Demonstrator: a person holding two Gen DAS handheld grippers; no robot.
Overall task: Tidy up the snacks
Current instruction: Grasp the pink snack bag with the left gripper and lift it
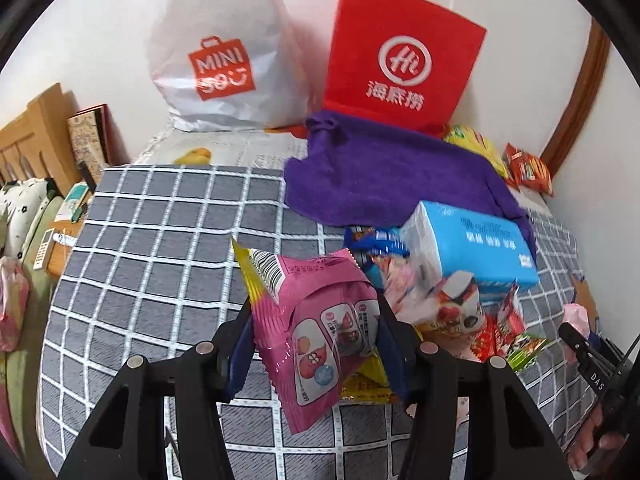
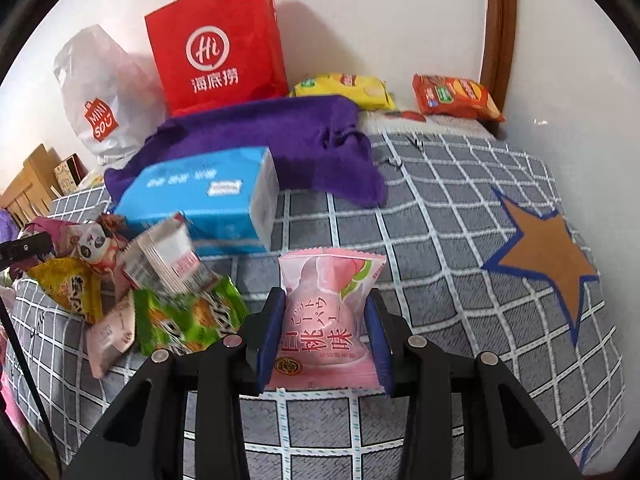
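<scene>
My left gripper (image 1: pixel 316 340) has its pads pressed on a magenta snack packet (image 1: pixel 320 320), lifted above the grey checked bedspread (image 1: pixel 160 240). My right gripper (image 2: pixel 324 340) is clamped on a pale pink peach-flavour packet (image 2: pixel 326 320). To its left lies the snack pile (image 2: pixel 160 304), the blue tissue pack (image 2: pixel 200 196) just beyond. Farther off, a purple towel (image 2: pixel 272 136), then a red paper bag (image 2: pixel 216 48) by the wall.

Black tongs (image 1: pixel 314 344), blue pads (image 2: pixel 269 336), silver pivot screws.
</scene>
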